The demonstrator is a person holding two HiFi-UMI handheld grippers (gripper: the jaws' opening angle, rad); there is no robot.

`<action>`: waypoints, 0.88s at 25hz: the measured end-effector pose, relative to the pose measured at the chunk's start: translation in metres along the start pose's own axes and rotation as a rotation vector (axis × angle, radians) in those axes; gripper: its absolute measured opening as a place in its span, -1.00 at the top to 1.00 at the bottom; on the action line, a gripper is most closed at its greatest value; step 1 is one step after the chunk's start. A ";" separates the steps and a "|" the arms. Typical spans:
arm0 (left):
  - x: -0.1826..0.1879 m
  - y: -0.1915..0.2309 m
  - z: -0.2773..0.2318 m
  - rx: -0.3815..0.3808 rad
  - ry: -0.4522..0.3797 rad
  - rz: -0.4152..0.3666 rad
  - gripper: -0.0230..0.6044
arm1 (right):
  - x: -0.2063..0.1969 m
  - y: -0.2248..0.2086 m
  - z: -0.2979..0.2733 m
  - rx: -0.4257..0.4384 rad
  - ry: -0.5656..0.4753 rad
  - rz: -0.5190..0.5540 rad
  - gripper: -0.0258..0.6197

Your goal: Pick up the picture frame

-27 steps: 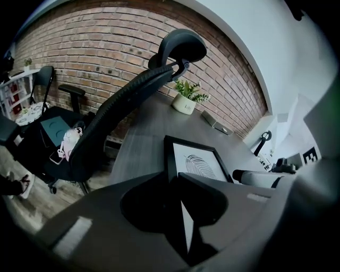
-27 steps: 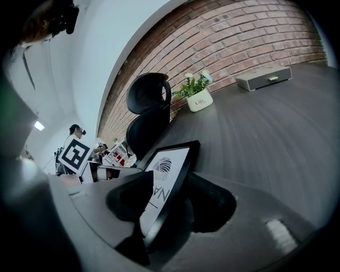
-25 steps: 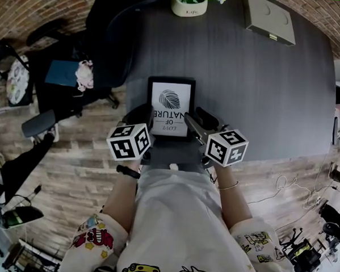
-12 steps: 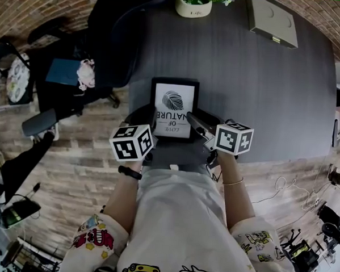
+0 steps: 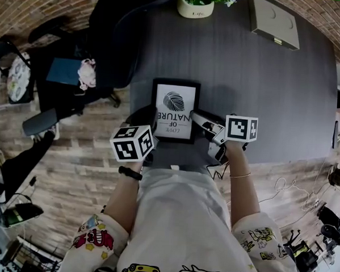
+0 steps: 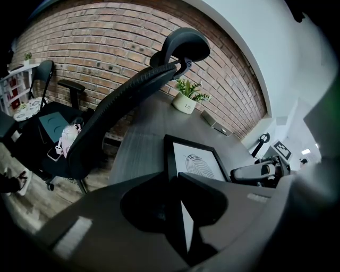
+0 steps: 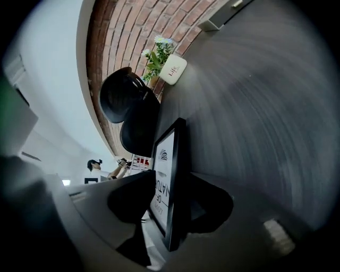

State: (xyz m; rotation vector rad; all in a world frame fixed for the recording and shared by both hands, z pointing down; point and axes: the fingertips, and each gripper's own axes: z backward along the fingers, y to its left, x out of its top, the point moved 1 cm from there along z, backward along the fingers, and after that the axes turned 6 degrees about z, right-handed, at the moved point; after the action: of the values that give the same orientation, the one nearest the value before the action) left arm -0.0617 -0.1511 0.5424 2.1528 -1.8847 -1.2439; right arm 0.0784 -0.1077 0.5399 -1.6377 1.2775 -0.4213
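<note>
- The picture frame (image 5: 173,110) is at the near edge of the dark bench (image 5: 264,80), print side up, directly in front of the person.
- The left claw (image 5: 150,121) is clamped narrow on the frame's left edge, which is pinched between its jaws.
- The right claw (image 5: 196,117) straddles the frame's right edge. Its jaws stand wider, have just been closing, and are not visibly pressing on it.
- A potted plant (image 5: 194,3) stands at the bench's far edge.

my head camera looks steeply down over the table (image 5: 263,86). the gripper cameras sit low, very close at opposite edges of the picture frame (image 5: 173,109), the right view rolled sideways. all three share it and the plant pot (image 5: 195,6).
</note>
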 end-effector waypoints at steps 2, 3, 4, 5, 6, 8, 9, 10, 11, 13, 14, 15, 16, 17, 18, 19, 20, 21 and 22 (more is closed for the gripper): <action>0.000 0.000 0.000 -0.003 0.001 0.006 0.66 | 0.002 0.001 0.000 0.046 0.008 -0.045 0.38; 0.001 0.000 0.000 -0.005 0.003 0.009 0.66 | 0.002 0.001 0.001 0.067 0.014 -0.062 0.38; 0.001 0.000 0.000 -0.006 0.004 0.011 0.66 | 0.003 0.002 0.001 0.088 0.020 -0.077 0.38; 0.001 0.001 0.000 -0.007 0.006 0.012 0.66 | 0.004 0.003 0.001 0.114 0.027 -0.089 0.39; 0.001 0.001 -0.001 -0.008 0.007 0.014 0.66 | 0.005 0.005 0.001 0.148 0.035 -0.096 0.40; 0.001 0.001 -0.001 -0.012 0.008 0.021 0.66 | 0.005 0.013 -0.003 0.216 0.068 -0.090 0.44; 0.001 0.001 -0.001 -0.013 0.008 0.028 0.66 | 0.003 0.013 -0.004 0.222 0.090 -0.082 0.44; 0.002 0.002 -0.001 -0.014 0.006 0.036 0.66 | 0.003 0.013 -0.006 0.223 0.105 -0.076 0.44; 0.002 0.002 -0.001 -0.014 0.005 0.043 0.66 | 0.004 0.016 -0.007 0.241 0.111 -0.073 0.44; 0.002 0.002 0.000 -0.014 0.005 0.047 0.66 | 0.006 0.026 -0.008 0.296 0.106 -0.075 0.44; 0.002 0.002 0.000 -0.015 0.006 0.048 0.66 | 0.007 0.026 -0.008 0.305 0.104 -0.076 0.46; 0.002 0.002 0.000 -0.016 0.007 0.047 0.66 | 0.007 0.026 -0.008 0.305 0.103 -0.075 0.48; 0.002 0.002 0.000 -0.016 0.007 0.046 0.66 | 0.008 0.026 -0.008 0.303 0.102 -0.071 0.54; 0.003 0.003 0.001 -0.014 0.006 0.044 0.66 | 0.008 0.025 -0.009 0.302 0.100 -0.068 0.55; 0.003 0.004 0.001 -0.014 0.005 0.046 0.66 | 0.009 0.026 -0.009 0.303 0.097 -0.066 0.55; 0.004 0.005 0.002 -0.014 0.004 0.052 0.66 | 0.010 0.026 -0.010 0.305 0.091 -0.064 0.55; 0.004 0.006 0.002 -0.015 0.003 0.059 0.66 | 0.012 0.026 -0.011 0.310 0.086 -0.062 0.55; 0.005 0.006 0.002 -0.016 0.003 0.063 0.66 | 0.013 0.027 -0.011 0.318 0.083 -0.060 0.55; 0.005 0.006 0.002 -0.017 0.005 0.063 0.66 | 0.013 0.028 -0.013 0.331 0.085 -0.061 0.55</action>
State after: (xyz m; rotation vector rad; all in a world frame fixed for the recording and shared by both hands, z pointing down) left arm -0.0684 -0.1559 0.5417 2.0687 -1.9174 -1.2378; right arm 0.0586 -0.1247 0.5187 -1.3925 1.1514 -0.7072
